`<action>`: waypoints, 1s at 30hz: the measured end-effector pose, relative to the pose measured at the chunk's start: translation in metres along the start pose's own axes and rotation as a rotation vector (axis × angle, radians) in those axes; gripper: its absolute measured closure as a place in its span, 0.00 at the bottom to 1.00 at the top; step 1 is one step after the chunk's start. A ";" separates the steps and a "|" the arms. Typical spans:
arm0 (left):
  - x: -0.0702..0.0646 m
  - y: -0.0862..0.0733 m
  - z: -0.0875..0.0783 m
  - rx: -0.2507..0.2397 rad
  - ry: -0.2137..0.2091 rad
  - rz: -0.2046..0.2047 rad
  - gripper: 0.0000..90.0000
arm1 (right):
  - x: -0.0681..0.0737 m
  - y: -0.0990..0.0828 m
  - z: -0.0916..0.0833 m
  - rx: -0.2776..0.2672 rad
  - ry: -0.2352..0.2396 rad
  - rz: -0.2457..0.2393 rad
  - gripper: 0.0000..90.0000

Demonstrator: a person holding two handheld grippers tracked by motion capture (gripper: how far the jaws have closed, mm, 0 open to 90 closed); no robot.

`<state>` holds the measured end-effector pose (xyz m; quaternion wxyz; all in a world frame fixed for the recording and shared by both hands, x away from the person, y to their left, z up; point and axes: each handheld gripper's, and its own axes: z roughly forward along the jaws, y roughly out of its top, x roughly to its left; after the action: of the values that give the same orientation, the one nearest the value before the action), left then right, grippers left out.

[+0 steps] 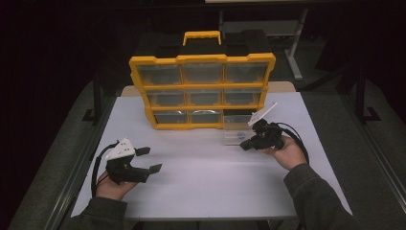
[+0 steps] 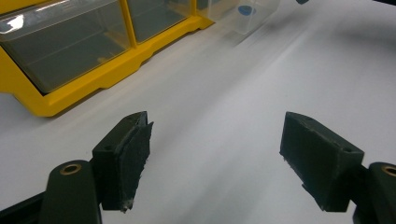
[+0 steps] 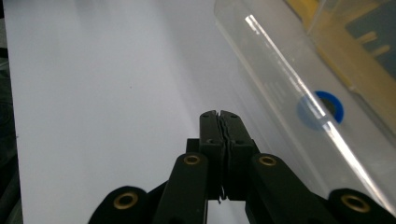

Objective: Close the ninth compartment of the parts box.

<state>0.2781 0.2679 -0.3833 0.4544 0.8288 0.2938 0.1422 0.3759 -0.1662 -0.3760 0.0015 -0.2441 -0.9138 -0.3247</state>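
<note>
- Sleeves and hands at near edge of white table (image 1: 206, 187); one gripper per hand.
- Left gripper (image 1: 149, 160): low over table at near left, held from below by left hand (image 1: 112, 188). Jaws wide apart, nothing between them. Grey three-cornered plate on top, black cable looping behind.
- Left gripper view: both black pads (image 2: 122, 158) over bare white surface, gripper (image 2: 217, 161) aimed toward cabinet's lower corner.
- Right gripper (image 1: 245, 145): at right of table, farther from near edge than left one, held by right hand (image 1: 289, 152). Jaws pressed together, nothing clamped. Tips pointing left, just beside clear drawer.
- Right gripper view: closed jaws (image 3: 219, 115) flat against each other over table, clear drawer's wall rising at right, near tips; contact with drawer not determinable.
- Clear drawer (image 1: 235, 129): out of cabinet, resting on table directly in front of cabinet's lower right slot. Transparent plastic; small blue ring (image 3: 329, 106) visible through wall.
- Yellow organizer cabinet (image 1: 201, 88): upright at centre rear of table, three rows of three compartments, clear drawers seated in eight. Lower right slot open. Yellow carry handle (image 1: 202, 36) on top.
- Beyond cabinet: dark room, grey table leg (image 1: 293, 57) at right rear.
</note>
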 end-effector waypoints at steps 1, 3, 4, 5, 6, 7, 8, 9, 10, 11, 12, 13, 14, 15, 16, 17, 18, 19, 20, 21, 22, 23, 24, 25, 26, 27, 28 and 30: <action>0.000 0.000 0.000 -0.002 0.001 -0.003 0.26 | 0.000 0.000 -0.001 0.003 -0.004 0.001 0.97; 0.000 -0.001 0.000 -0.008 0.001 -0.012 0.26 | -0.001 0.002 -0.003 0.005 -0.012 -0.004 0.97; 0.000 -0.001 0.000 -0.009 0.002 -0.012 0.27 | -0.002 0.002 -0.004 0.004 -0.016 0.000 0.97; 0.000 0.000 0.000 -0.009 0.003 -0.012 0.26 | -0.003 0.003 -0.004 0.002 -0.020 0.000 0.97; 0.000 0.000 0.000 -0.009 0.003 -0.012 0.26 | -0.003 0.004 -0.005 0.002 -0.024 0.006 0.97; 0.000 0.000 0.000 -0.008 0.002 -0.009 0.26 | -0.004 0.005 -0.005 0.004 -0.031 0.007 0.97; 0.000 0.000 0.000 -0.007 0.001 -0.011 0.26 | -0.005 0.006 -0.005 0.004 -0.035 0.007 0.97; 0.000 0.000 0.000 -0.007 0.001 -0.010 0.26 | -0.006 0.007 -0.005 0.005 -0.038 0.009 0.97; 0.000 0.000 0.000 -0.007 0.001 -0.011 0.26 | -0.006 0.008 -0.005 0.007 -0.033 0.012 0.98; 0.000 0.000 0.000 -0.007 0.002 -0.010 0.27 | -0.007 0.008 -0.005 0.012 -0.038 0.003 0.98; 0.000 0.000 0.000 -0.006 0.003 -0.008 0.27 | -0.008 0.009 -0.004 0.011 -0.041 -0.006 0.98; 0.000 0.000 -0.001 -0.007 0.003 -0.011 0.26 | -0.007 0.010 -0.004 0.015 -0.034 0.007 0.98; 0.000 0.000 -0.001 -0.008 0.002 -0.013 0.26 | -0.007 0.010 -0.005 0.020 -0.041 0.006 0.98; 0.000 0.000 -0.001 -0.009 0.002 -0.013 0.26 | -0.006 0.011 -0.005 0.022 -0.043 0.006 0.98; 0.000 0.000 -0.001 -0.009 0.001 -0.013 0.26 | -0.007 0.011 -0.005 0.020 -0.043 0.001 0.98; 0.000 0.000 -0.001 -0.010 0.001 -0.015 0.26 | -0.007 0.012 -0.005 0.018 -0.044 0.001 0.98; 0.000 0.000 -0.001 -0.009 0.001 -0.015 0.27 | -0.007 0.012 -0.005 0.017 -0.043 0.003 0.98; 0.000 0.000 -0.001 -0.008 0.001 -0.013 0.26 | -0.007 0.013 -0.005 0.019 -0.044 0.010 0.98; 0.000 0.000 0.000 -0.009 0.001 -0.011 0.27 | -0.007 0.013 -0.004 0.016 -0.045 0.005 0.98; 0.000 0.000 0.000 -0.009 0.001 -0.012 0.26 | -0.008 0.014 -0.003 0.016 -0.042 0.003 0.98; 0.000 0.000 0.000 -0.009 0.001 -0.011 0.26 | -0.008 0.014 -0.003 0.016 -0.043 0.002 0.98; 0.000 0.000 -0.001 -0.009 0.001 -0.010 0.26 | -0.008 0.015 -0.002 0.018 -0.044 0.000 0.98; 0.000 0.000 -0.001 -0.008 0.002 -0.011 0.27 | -0.009 0.015 -0.002 0.024 -0.046 0.003 0.98; 0.000 0.000 -0.001 -0.008 0.001 -0.013 0.26 | -0.009 0.015 -0.002 0.020 -0.046 -0.003 0.98; 0.000 0.000 -0.001 -0.007 0.001 -0.012 0.27 | -0.009 0.015 -0.002 0.024 -0.047 0.005 0.98; 0.000 0.000 -0.001 -0.006 0.001 -0.011 0.26 | -0.009 0.016 -0.002 0.025 -0.048 0.005 0.98; 0.000 0.000 0.000 -0.007 0.001 -0.010 0.27 | -0.009 0.016 -0.002 0.026 -0.049 0.004 0.98; 0.000 0.000 0.000 -0.008 0.001 -0.009 0.26 | -0.010 0.017 -0.002 0.027 -0.056 0.005 0.97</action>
<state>0.2779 0.2682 -0.3832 0.4581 0.8257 0.2972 0.1418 0.3917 -0.1608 -0.3662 -0.0200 -0.2557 -0.9171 -0.3052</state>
